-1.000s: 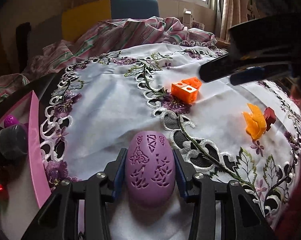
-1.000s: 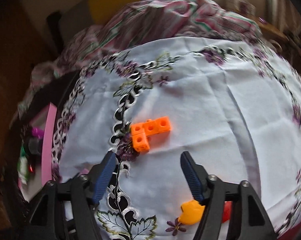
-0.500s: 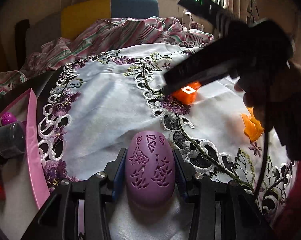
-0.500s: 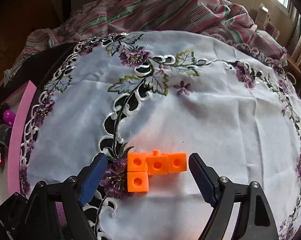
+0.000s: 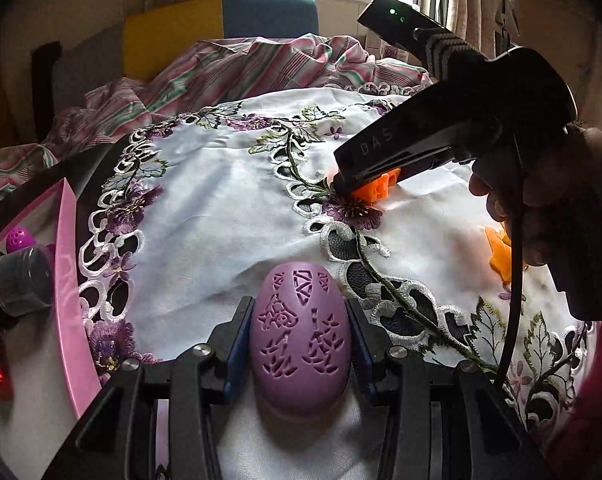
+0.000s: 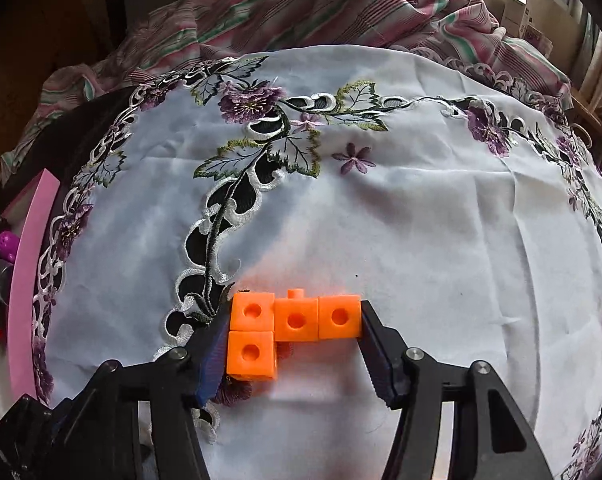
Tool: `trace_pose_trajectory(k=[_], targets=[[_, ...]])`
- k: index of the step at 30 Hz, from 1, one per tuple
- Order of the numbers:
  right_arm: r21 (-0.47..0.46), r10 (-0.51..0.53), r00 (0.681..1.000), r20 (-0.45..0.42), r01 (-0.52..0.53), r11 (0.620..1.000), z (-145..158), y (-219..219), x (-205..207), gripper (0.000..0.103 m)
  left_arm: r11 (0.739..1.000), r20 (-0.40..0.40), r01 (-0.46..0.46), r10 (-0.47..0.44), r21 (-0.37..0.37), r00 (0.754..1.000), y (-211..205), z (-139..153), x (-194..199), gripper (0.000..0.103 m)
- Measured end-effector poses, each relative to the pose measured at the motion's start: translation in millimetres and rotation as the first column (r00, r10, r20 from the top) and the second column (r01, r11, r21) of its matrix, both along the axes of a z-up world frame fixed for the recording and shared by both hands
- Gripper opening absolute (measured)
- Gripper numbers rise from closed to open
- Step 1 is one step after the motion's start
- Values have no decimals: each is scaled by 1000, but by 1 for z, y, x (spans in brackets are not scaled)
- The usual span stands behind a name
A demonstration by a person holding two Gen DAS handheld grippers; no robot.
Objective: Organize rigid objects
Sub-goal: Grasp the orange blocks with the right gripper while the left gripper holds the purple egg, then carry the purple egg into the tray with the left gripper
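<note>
the left gripper (image 5: 299, 344) is clamped on a purple egg-shaped shell (image 5: 299, 340) with cut-out patterns, its blue pads pressed to both flanks, at the near edge of the embroidered white cloth (image 5: 221, 200). the right gripper (image 6: 295, 334) brackets an orange block cluster (image 6: 293, 330) of four joined cubes (three in a row, one below the left end); its jaws have just been closing, and both pads now touch the cluster's outer faces.

the left wrist view alone shows the right gripper from outside: its black body slants down from the right, a hand (image 5: 541, 200) around the grip, with only a corner of the orange cluster (image 5: 377, 190) visible beneath the fingertips. it also shows an orange piece (image 5: 499, 256) on the cloth to the right, partly behind that hand. the right wrist view alone shows the cluster's full layout and round holes.

both views show a pink tray (image 5: 67, 300) at the left edge with small items inside, and striped fabric (image 6: 341, 8) at the far side.
</note>
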State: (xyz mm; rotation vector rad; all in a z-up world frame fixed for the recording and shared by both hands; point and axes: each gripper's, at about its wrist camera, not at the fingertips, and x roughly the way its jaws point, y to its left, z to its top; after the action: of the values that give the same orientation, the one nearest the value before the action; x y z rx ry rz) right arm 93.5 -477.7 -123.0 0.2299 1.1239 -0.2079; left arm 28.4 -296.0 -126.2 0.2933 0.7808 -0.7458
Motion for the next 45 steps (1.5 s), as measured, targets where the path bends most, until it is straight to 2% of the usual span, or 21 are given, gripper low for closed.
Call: trace_pose_trajectory(k=[5,16,26,29,35,45], targets=[[-19,4,1000,5,-4,1000,-1,2,-1,60,1000,4,-1,1,3,1000,0,0,0,45],[15,-6,1000,12,6,1000,-4,-1,-3,61,1000,0,-3,3,7,1000,0,0,0,45],[-8,-1,1000,24,1,1000,-4,0,-1,60,999,-83,-36,36,9,996,0,12,7,44],[-16,4,1000,27,-3,1000,-4,0,0,60,1000,-41,-25,25,5,999,1,24,-1,44],[-18,9,999,33,-9,1000,-4,0,-1,60,999,-35,-39,38,-24,999,11,52,-9,44],[-35,30,999,31,-29,999,-4,2,-1,60,990,22,-125,127,-58,992,53,95,-14,44]])
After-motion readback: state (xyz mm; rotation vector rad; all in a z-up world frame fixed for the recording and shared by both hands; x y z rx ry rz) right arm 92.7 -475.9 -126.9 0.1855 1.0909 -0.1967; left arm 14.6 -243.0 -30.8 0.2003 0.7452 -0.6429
